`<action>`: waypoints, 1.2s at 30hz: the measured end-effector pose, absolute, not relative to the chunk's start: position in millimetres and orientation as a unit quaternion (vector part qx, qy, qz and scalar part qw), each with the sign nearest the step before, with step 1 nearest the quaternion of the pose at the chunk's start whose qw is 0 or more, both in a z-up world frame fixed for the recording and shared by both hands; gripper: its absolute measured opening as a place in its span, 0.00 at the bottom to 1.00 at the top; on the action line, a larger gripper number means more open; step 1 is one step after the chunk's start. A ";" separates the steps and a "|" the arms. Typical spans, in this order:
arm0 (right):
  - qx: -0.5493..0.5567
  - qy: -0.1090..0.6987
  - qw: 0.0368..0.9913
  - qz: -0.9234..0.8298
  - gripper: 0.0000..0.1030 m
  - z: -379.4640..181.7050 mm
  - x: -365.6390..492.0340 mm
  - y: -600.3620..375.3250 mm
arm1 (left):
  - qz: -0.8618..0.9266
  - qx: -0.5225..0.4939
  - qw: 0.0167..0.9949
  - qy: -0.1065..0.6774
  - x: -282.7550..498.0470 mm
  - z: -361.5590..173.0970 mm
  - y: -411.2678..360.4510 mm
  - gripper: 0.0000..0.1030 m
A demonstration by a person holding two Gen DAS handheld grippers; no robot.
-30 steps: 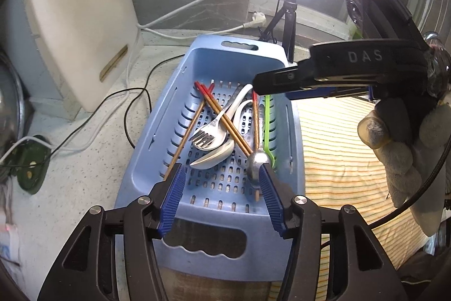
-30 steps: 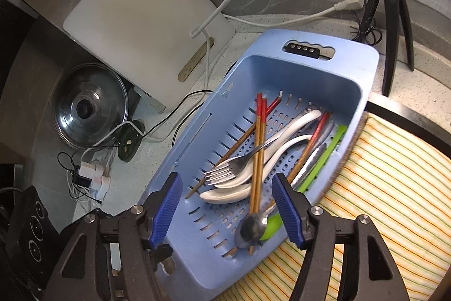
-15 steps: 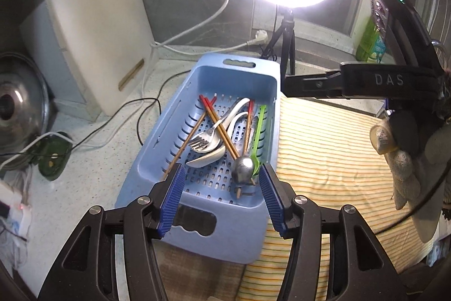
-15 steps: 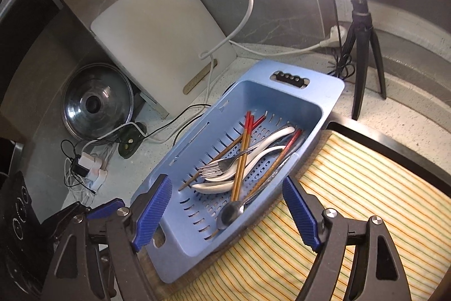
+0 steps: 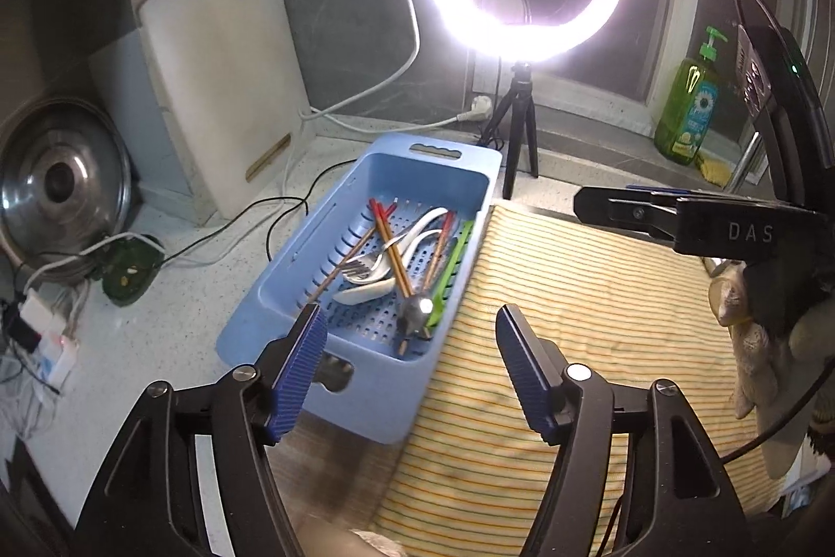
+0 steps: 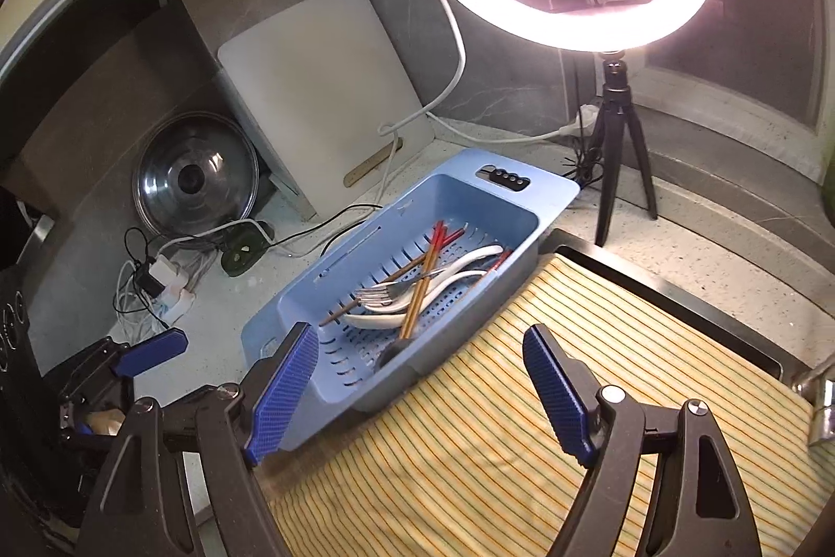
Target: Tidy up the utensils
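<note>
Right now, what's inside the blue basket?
The blue basket holds red-tipped chopsticks, a fork, white spoons, a metal spoon and a green utensil. They overlap, so anything beneath the pile is hidden.

A pale blue basket (image 5: 292, 291) with slotted holes holds red-tipped brown chopsticks (image 5: 390, 244), white spoons (image 5: 365, 293), a silver fork (image 5: 360, 267), a lime-green utensil (image 5: 451, 264) and a shiny metal spoon (image 5: 417, 309). On its right lies a cloth (image 5: 574, 322) striped yellow, cream and thin green. The tabletop (image 5: 172, 322) is speckled white. Both tongs, left (image 5: 412, 369) and right (image 6: 417, 387), have black arms and ribbed blue pads. At the far right stands a green soap bottle (image 5: 686, 108); at the far left, a white cutting board (image 5: 224, 87).
</note>
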State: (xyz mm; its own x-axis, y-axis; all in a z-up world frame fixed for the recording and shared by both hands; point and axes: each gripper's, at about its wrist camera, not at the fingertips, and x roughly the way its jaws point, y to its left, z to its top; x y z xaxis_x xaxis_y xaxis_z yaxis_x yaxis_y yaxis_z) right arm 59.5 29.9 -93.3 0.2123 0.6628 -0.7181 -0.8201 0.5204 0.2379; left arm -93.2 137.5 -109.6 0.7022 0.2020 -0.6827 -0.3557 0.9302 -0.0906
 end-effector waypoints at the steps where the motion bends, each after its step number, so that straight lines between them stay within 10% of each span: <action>1: -0.097 0.400 0.776 0.478 0.75 -90.8 58.1 23.1 | 0.152 -0.114 0.916 0.353 -95.3 -108.8 134.1 0.66; 36: -0.066 0.371 0.808 0.453 0.75 -79.4 45.4 -64.2 | 0.144 -0.108 0.924 0.338 -108.1 -90.4 81.0 0.66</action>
State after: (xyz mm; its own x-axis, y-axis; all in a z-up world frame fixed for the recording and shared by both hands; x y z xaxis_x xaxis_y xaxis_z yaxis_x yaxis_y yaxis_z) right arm 45.4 -64.2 -79.4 0.3132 0.6835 -0.6593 -0.7811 0.5803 0.2305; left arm -108.1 81.0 -90.4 0.7297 0.1923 -0.6562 -0.3391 0.9351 -0.1031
